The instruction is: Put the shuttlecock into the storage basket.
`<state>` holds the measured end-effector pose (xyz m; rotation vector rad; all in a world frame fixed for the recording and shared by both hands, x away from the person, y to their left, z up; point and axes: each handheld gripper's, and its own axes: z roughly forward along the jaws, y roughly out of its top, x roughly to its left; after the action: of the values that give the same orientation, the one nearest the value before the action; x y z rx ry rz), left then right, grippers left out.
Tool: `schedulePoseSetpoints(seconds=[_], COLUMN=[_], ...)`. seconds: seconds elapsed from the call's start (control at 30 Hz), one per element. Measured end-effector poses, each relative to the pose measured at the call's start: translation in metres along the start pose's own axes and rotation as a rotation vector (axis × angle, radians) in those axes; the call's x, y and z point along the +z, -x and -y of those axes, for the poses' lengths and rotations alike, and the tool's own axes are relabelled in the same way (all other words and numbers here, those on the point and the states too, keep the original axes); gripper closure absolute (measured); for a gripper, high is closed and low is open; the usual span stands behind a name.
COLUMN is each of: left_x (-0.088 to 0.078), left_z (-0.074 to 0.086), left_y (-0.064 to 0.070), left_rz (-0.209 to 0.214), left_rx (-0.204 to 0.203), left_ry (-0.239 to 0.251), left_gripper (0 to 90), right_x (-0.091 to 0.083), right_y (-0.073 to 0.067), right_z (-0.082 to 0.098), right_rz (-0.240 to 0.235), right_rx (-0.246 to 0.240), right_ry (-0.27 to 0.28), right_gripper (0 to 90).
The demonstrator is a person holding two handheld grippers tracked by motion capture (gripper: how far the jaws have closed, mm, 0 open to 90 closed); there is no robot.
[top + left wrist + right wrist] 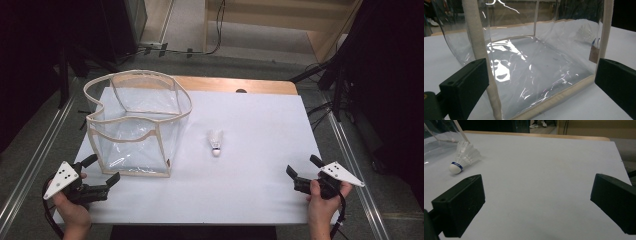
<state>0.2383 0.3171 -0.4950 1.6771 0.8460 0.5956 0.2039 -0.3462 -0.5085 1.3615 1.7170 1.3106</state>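
A clear plastic bag with beige fabric trim [135, 125] stands open-topped on the left half of the white table [250, 150]. A white shuttlecock [215, 142] lies on its side in the middle, cork toward me, just right of the bag. My left gripper [104, 170] is open at the front left, jaws wide and pointing at the bag's near wall [536, 70]. At the front right, my right gripper [301, 166] is open with nothing between its jaws. It points toward the shuttlecock [464, 157], which lies well ahead at the upper left of the right gripper view.
A wooden strip [240, 85] runs along the table's far edge. Metal rails [45, 145] flank both sides. Cables and dark stands [325, 75] sit on the floor beyond. Bare white surface stretches between the shuttlecock and the right gripper.
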Motion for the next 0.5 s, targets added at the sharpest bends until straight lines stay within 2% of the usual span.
schedulePoseSetpoints(seconds=[0.2, 0.5], left_x=[0.0, 0.0], left_z=[0.0, 0.0], left_y=[0.0, 0.001], left_rz=[-0.001, -0.004], left_rx=[0.002, 0.002], left_ry=[-0.001, -0.002], left_gripper=[0.0, 0.0], right_x=[0.001, 0.005], right_y=[-0.007, -0.019], right_z=[-0.004, -0.013], right_rz=[0.001, -0.023], right_rx=[-0.026, -0.053], right_ry=[-0.01, -0.009], right_gripper=[0.0, 0.0])
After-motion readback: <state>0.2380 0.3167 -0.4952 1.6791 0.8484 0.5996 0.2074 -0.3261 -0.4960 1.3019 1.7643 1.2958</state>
